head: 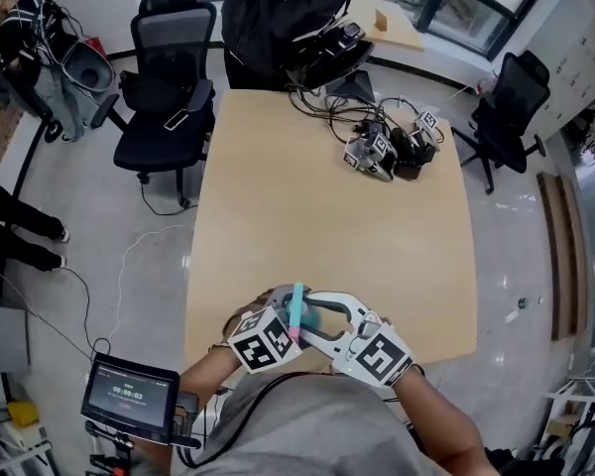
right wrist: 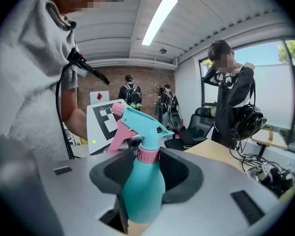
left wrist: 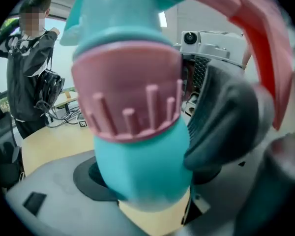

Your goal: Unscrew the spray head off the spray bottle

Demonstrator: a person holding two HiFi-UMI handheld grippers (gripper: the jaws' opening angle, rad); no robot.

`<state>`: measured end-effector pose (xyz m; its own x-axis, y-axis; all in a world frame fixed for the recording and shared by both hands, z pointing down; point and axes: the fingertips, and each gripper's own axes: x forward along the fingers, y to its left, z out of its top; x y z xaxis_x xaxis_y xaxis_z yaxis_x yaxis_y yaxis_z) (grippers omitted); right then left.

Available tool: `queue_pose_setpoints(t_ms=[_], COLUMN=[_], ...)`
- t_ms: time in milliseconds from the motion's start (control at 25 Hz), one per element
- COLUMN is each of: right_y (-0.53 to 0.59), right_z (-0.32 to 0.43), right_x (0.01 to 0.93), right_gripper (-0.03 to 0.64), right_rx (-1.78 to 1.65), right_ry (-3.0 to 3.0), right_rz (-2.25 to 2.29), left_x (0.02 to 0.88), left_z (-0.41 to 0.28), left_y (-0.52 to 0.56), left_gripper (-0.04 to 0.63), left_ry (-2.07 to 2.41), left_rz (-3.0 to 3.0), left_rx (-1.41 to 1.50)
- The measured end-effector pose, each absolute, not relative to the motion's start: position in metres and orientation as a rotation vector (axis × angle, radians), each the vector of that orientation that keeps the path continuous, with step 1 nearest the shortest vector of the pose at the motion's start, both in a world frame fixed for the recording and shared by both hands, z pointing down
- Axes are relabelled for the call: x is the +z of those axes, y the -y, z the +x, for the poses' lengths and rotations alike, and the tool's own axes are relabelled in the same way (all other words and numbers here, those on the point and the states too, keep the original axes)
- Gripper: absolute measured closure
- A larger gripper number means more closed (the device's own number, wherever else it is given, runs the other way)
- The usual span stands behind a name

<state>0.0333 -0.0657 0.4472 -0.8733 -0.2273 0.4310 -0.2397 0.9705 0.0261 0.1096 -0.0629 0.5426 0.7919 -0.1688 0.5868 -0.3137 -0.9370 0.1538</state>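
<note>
Spray bottle (right wrist: 141, 186), clamped in the left gripper (head: 283, 307) above the near edge of the table (head: 327, 216), stands between the parted jaws of the right gripper (head: 322, 315); twisting its slick body instead of the spray head (right wrist: 137, 122) risks slipping.

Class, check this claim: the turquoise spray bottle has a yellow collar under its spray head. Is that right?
No. The collar on the turquoise spray bottle is pink, not yellow; the right gripper view shows it under the spray head.

the spray head (left wrist: 118, 18) runs off the left gripper view's top edge, blurred.
</note>
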Motion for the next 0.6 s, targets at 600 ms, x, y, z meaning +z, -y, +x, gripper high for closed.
queue_pose_setpoints(t_ms=[600], right_y=[0.046], right_z=[0.030], right_x=[0.331], right_gripper=[0.615], right_rx=[0.494], right_ry=[3.052], right_rz=[-0.153], left_x=[0.419], left_z=[0.097], left_y=[0.009], left_gripper=[0.195], left_ry=[-0.019], left_rz=[2.808], left_rx=[0.481])
